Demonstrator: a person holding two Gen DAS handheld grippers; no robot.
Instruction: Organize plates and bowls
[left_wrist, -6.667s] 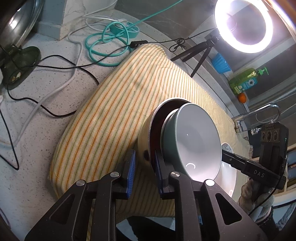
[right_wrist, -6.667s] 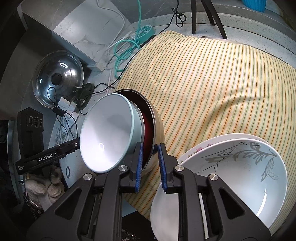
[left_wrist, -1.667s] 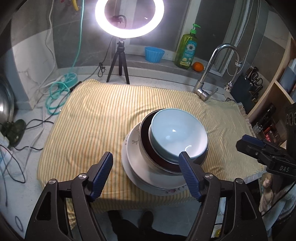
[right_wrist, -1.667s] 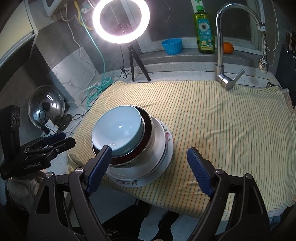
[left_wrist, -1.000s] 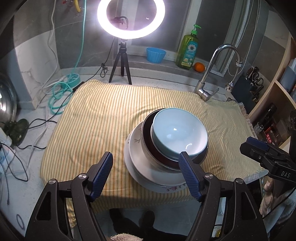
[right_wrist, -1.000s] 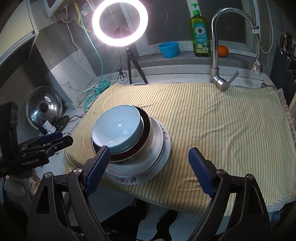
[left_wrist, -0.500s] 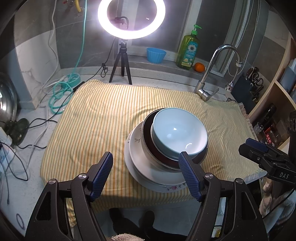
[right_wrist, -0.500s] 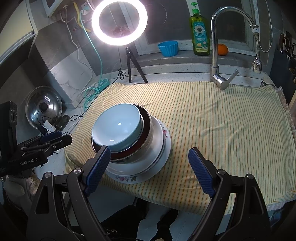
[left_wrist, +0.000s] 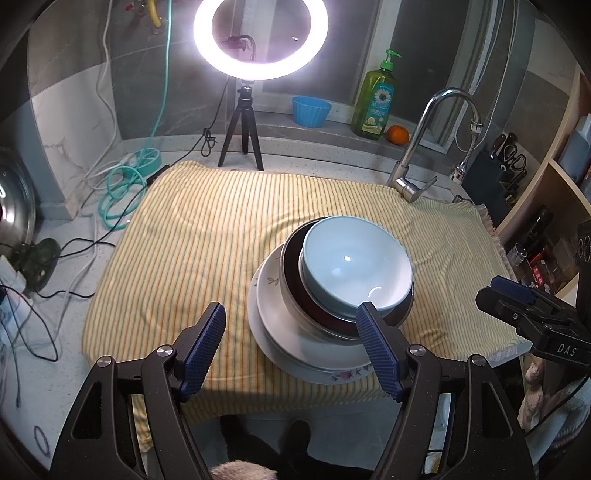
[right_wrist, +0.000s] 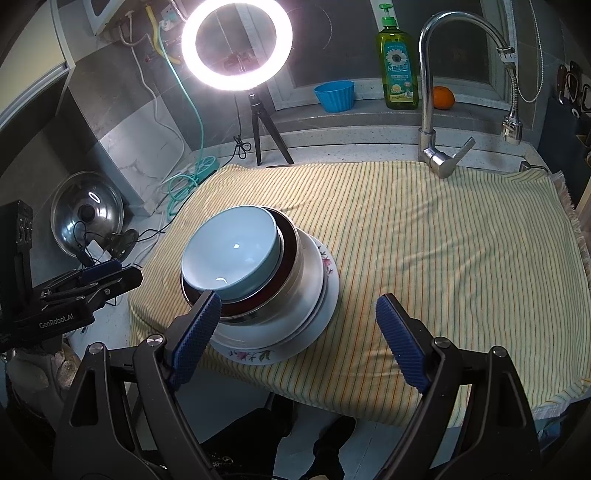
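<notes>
My left claw (left_wrist: 291, 339) hung spread wide and held nothing, and my right claw (right_wrist: 299, 332) gaped just as empty. The pale blue bowl (left_wrist: 356, 271) sat nested in the dark bowl (left_wrist: 295, 291) on the stacked plates (right_wrist: 325, 299), near the front edge of the striped cloth (right_wrist: 443, 236).

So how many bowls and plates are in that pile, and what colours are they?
Light blue bowl: 1
Dark red bowl: 1
White bowl: 1
Flowered plates: looks like 2
Total: about 5, all stacked on the striped cloth.
</notes>
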